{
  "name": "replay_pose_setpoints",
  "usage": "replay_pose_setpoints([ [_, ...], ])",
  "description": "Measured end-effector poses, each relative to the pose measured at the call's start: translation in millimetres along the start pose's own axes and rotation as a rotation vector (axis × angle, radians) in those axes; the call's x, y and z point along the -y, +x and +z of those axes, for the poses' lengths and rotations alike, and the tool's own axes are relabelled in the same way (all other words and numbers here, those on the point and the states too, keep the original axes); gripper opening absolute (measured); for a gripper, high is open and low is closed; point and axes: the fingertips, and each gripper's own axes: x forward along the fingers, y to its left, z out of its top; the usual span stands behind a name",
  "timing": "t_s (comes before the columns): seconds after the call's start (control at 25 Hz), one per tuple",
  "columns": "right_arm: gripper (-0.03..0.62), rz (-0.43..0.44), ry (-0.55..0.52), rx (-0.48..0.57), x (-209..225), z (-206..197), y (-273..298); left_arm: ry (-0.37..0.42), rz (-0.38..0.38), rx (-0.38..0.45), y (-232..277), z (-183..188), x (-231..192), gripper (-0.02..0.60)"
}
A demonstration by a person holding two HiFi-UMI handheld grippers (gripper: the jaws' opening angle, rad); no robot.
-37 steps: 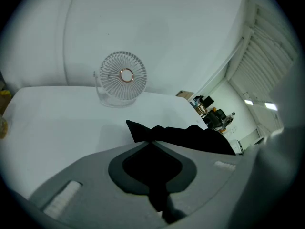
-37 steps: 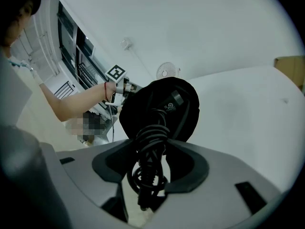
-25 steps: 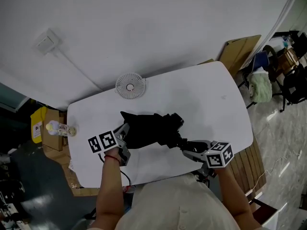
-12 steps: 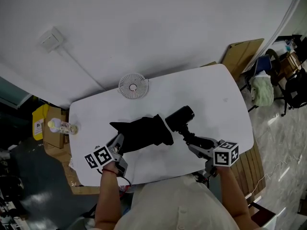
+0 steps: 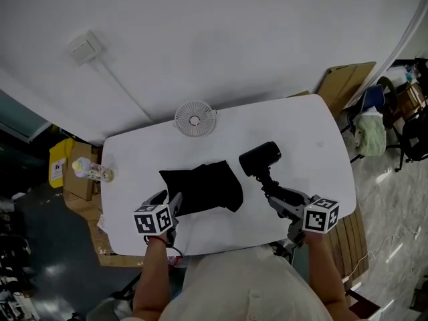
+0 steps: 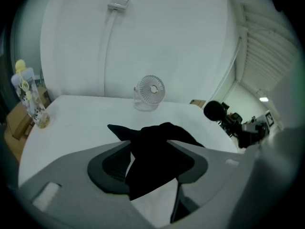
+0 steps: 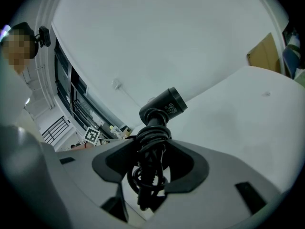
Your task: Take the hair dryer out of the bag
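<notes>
Right gripper [image 5: 271, 191] is clamping the hair dryer [image 5: 259, 159] by its cord-wrapped handle, now fully clear of the bag [image 5: 200, 189] lying slack on the table [image 5: 134, 159]; left gripper [image 5: 170, 200] jaws are just opening, bag edge loose between them; extraction looking essentially done.

Bright, even indoor light leaves only faint shadows on the white counter [image 5: 314, 146], the black bag [image 5: 200, 187] loses all detail, and both gripper views curve into dark, blurred corners.
</notes>
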Motion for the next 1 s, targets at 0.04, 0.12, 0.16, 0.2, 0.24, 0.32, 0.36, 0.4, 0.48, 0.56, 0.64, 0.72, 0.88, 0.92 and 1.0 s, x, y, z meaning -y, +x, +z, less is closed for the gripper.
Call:
replay_pose_setpoints([
  [0.04,0.219,0.001,0.002,0.005,-1,1,1,0.03,0.031,-0.019,-3,-3,-4,0.231],
  [0.12,0.219,0.006,0.006,0.015,-3,4,2,0.079,0.088,-0.029,-11,-3,-9,0.281],
  [0.16,0.219,0.009,0.009,0.022,-4,6,2,0.095,0.112,-0.018,-16,0,-10,0.292],
  [0.2,0.219,0.011,0.012,0.029,-5,8,2,0.105,0.13,0.001,-22,5,-11,0.299],
  [0.24,0.219,0.013,0.014,0.037,-5,10,1,0.108,0.143,0.026,-27,11,-10,0.301],
  [0.32,0.219,0.012,0.019,0.051,-5,13,0,0.109,0.152,0.083,-39,25,-6,0.301],
  [0.36,0.219,0.011,0.02,0.058,-5,15,0,0.112,0.149,0.112,-44,34,-2,0.301],
  [0.4,0.219,0.008,0.018,0.064,-5,17,0,0.118,0.14,0.141,-49,42,4,0.301],
  [0.48,0.219,-0.002,0.013,0.075,-5,21,0,0.129,0.096,0.204,-57,60,20,0.301],
  [0.56,0.219,-0.01,0.012,0.088,-5,25,0,0.131,0.015,0.269,-62,76,43,0.301],
  [0.64,0.219,-0.019,0.013,0.1,-3,29,1,0.149,-0.076,0.318,-60,88,71,0.299],
  [0.72,0.219,-0.034,0.015,0.107,2,31,3,0.177,-0.165,0.329,-51,90,99,0.299],
  [0.88,0.219,-0.063,0.028,0.111,12,31,12,0.202,-0.314,0.318,-32,81,150,0.216],
  [0.92,0.219,-0.071,0.034,0.113,15,31,14,0.205,-0.336,0.315,-27,78,159,0.149],
  [1.0,0.219,-0.09,0.049,0.119,23,30,20,0.202,-0.382,0.299,-17,72,174,0.036],
])
